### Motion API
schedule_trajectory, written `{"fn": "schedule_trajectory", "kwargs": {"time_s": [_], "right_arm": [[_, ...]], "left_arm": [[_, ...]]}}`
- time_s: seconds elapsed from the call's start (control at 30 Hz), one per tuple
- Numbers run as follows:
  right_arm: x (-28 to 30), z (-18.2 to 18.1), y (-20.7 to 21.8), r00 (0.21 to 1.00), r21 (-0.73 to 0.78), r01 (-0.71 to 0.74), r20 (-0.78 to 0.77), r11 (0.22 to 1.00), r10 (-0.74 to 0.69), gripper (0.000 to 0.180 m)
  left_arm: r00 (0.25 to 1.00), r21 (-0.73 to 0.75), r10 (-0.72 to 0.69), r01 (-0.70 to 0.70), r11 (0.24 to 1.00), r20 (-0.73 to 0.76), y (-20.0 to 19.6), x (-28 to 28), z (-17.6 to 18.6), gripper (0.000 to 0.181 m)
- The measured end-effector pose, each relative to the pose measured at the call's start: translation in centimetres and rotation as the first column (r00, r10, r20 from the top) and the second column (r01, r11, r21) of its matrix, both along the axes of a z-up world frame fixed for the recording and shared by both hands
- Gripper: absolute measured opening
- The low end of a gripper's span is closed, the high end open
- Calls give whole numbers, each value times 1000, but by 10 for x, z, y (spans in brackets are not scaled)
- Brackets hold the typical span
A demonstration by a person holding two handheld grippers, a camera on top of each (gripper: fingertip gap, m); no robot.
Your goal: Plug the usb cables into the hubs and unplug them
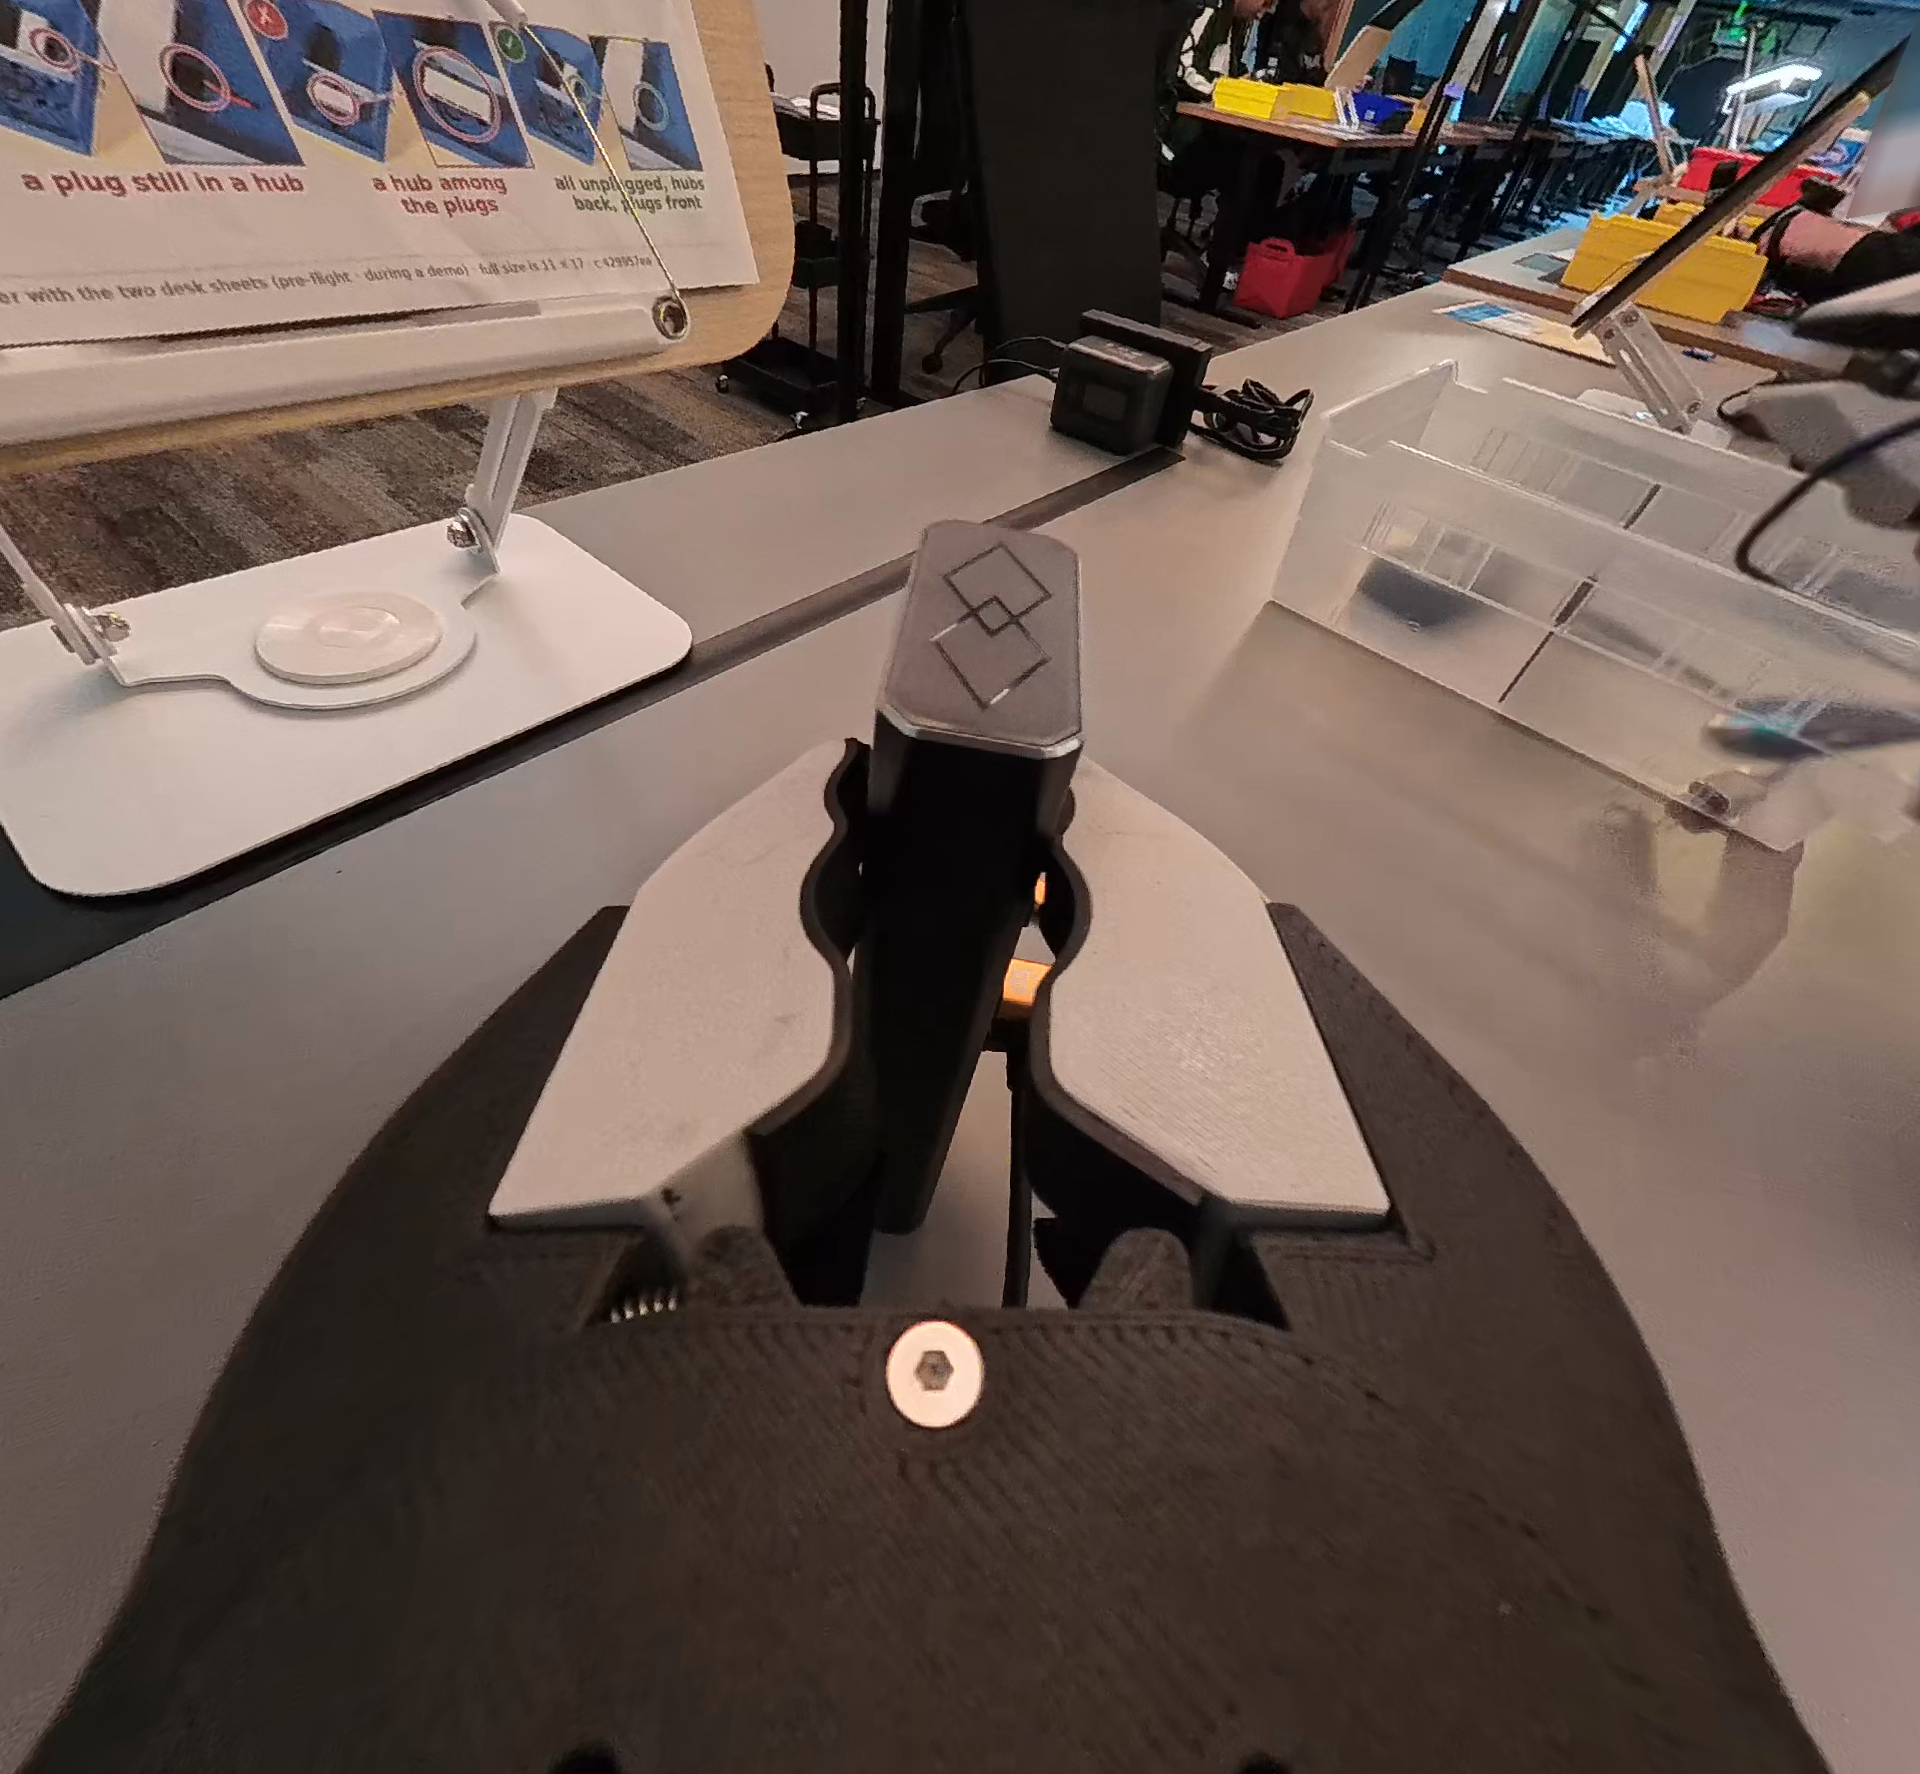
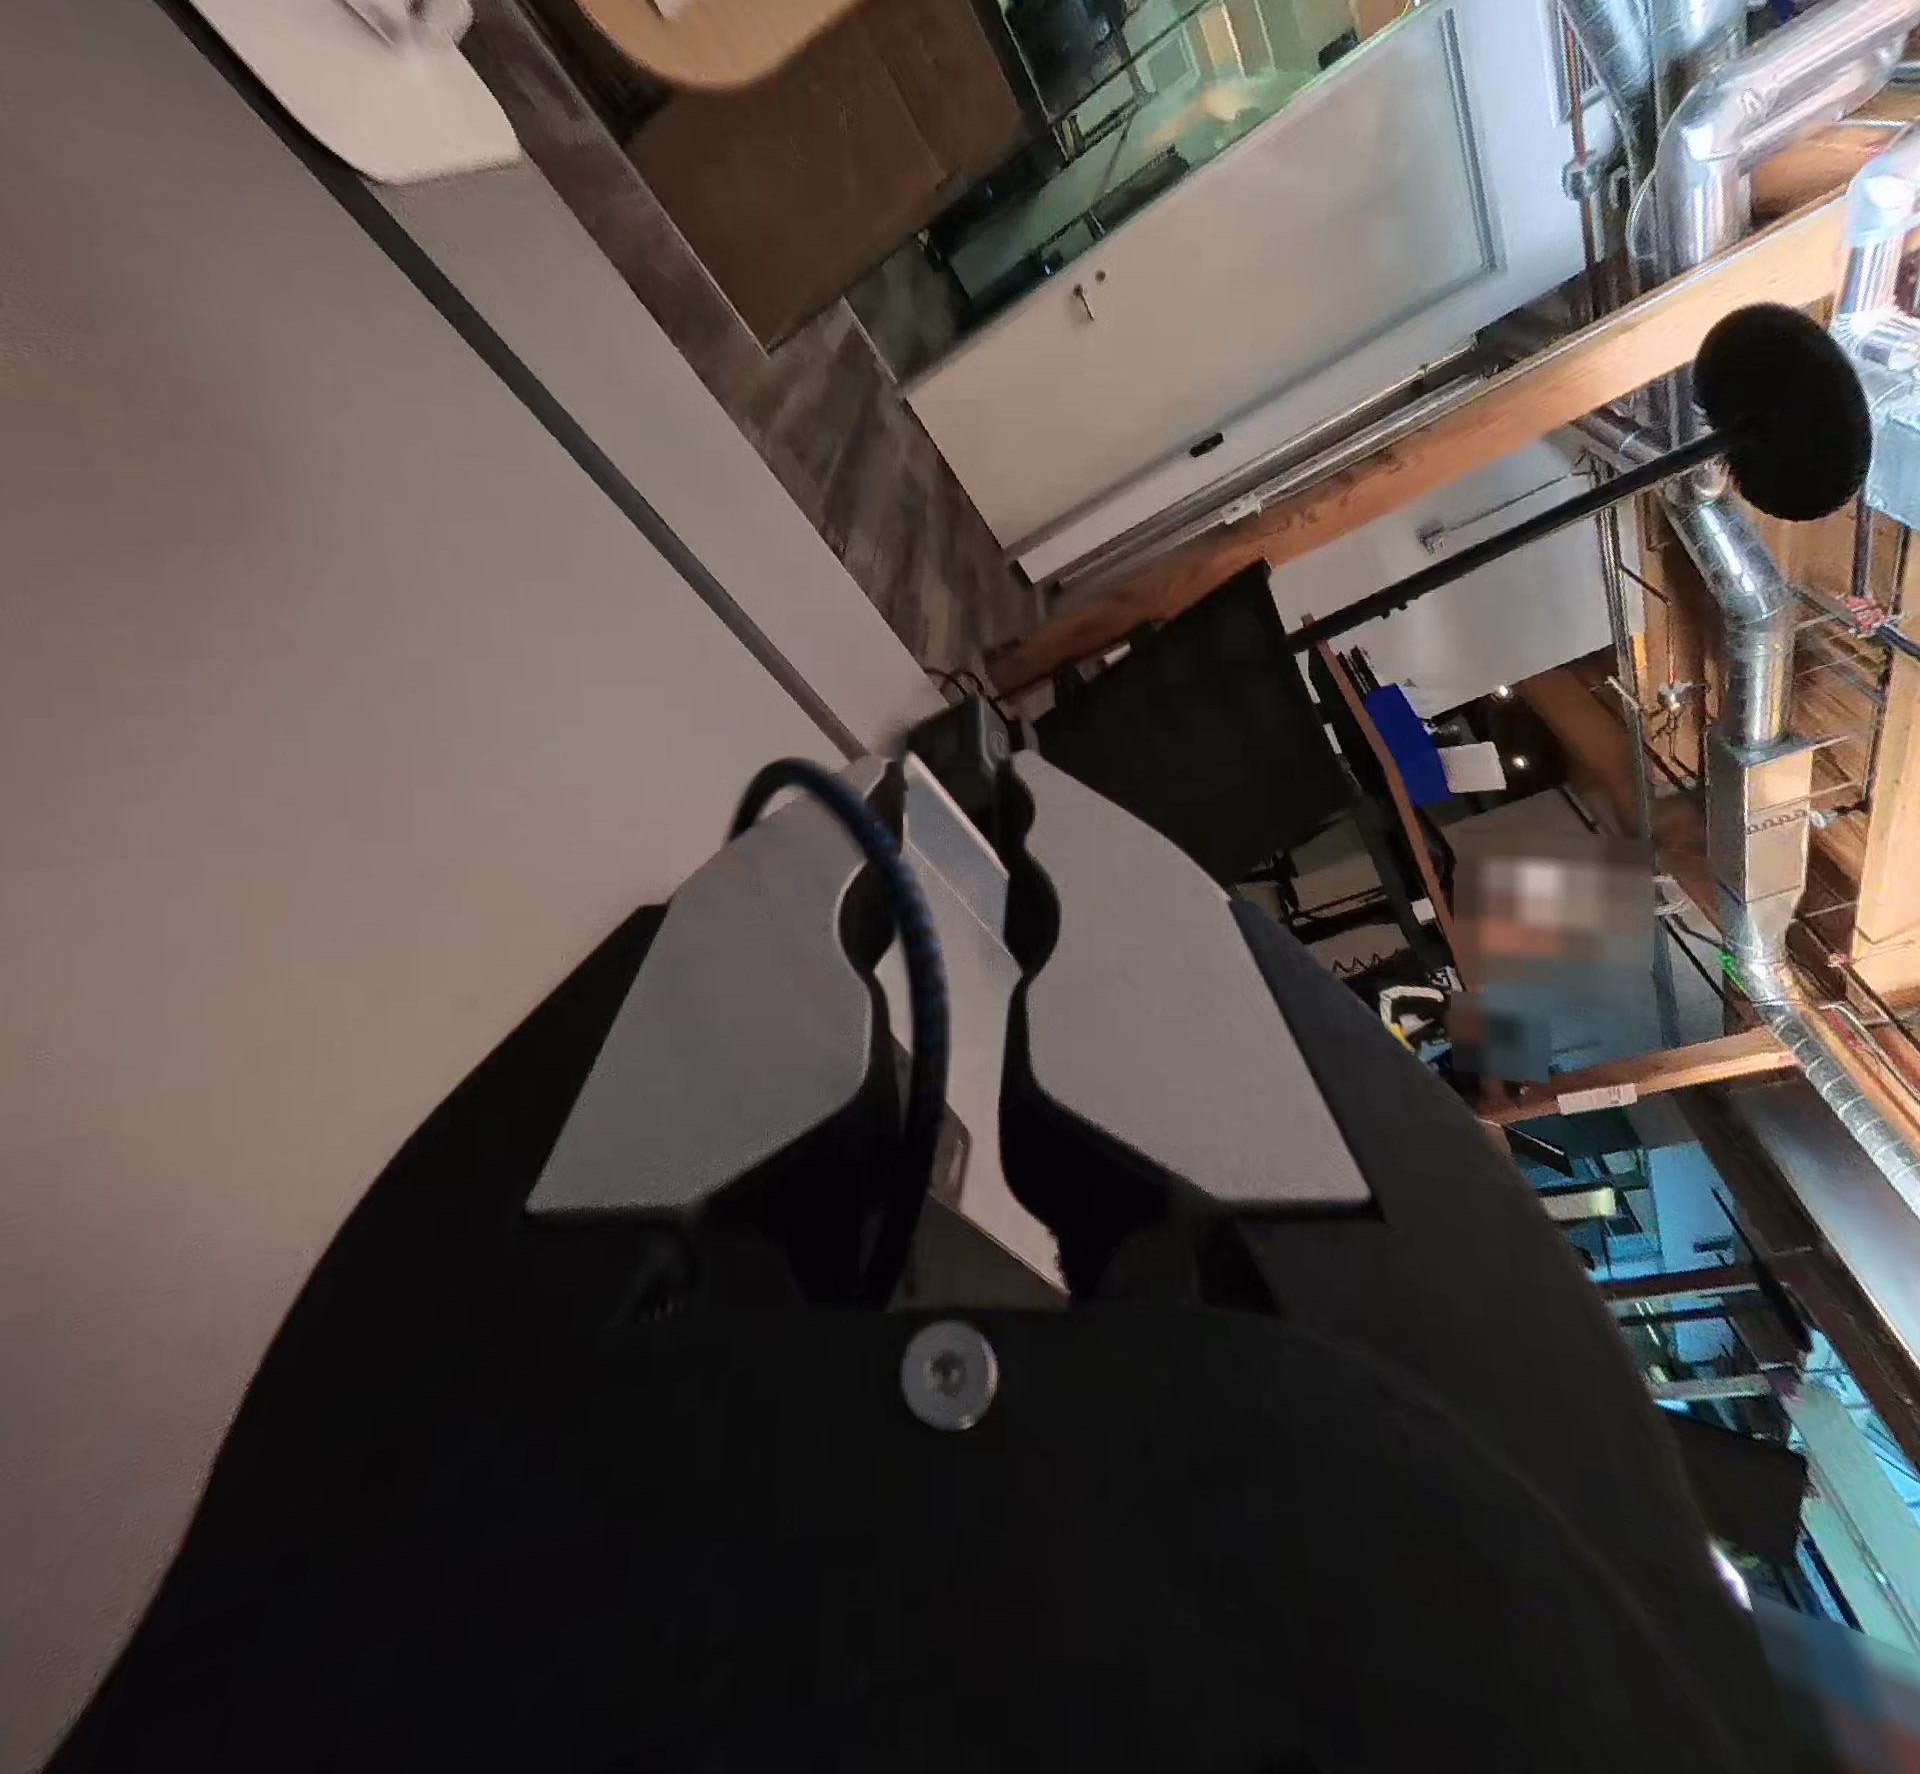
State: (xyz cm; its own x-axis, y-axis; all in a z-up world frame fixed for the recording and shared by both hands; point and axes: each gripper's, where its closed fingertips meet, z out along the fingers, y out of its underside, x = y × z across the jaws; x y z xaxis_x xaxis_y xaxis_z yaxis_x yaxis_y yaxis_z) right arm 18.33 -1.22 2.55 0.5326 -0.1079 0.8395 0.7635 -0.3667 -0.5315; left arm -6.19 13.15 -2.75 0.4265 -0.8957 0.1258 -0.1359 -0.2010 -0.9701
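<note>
The left gripper [image 1: 951, 851] is clamped on a dark hub [image 1: 977, 685], held upright above the table [image 1: 1351, 945]. The right gripper [image 2: 940, 903], rolled sideways, pinches a silver plug [image 2: 951, 903] trailing its braided cable [image 2: 914, 945]. Plug and hub appear apart; mating seemingly remains.

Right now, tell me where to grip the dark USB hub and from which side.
Grip the USB hub across its long sides at mid-body, coming from the end opposite the logo, as the left gripper does: the slim bar runs along the fingers, logo end free.
</note>
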Motion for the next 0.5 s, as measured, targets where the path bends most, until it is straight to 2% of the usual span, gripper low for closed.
{"fn": "schedule_trajectory", "kwargs": {"time_s": [0.07, 0.2, 0.27, 0.33, 0.43, 0.5], "right_arm": [[24, -2, -11, 999, -84, -3, -45, 996, 0, 11], [79, -7, -27, 974, -358, -49, -224, 932, -35, 22], [116, 13, -32, 966, -389, -20, -244, 921, -82, 20], [135, 32, -37, 961, -410, -50, -269, 911, -68, 19], [144, 48, -42, 964, -440, -82, -264, 894, -41, 19], [157, 54, -43, 989, -457, -6, -132, 889, -62, 21]], "left_arm": [[1000, -1, -3, 3, 1000, 3, 0, 0, 0, 29], [1000, -2, -6, 6, 1000, 3, 0, 1, 0, 29], [1000, -4, -8, 8, 1000, 5, 0, 1, 0, 29], [1000, -9, -13, 13, 1000, 8, 0, 1, 0, 30], [1000, -15, -17, 17, 1000, 12, -1, 0, 0, 30], [1000, -18, -16, 16, 1000, 15, -1, 1, 0, 30]]}}
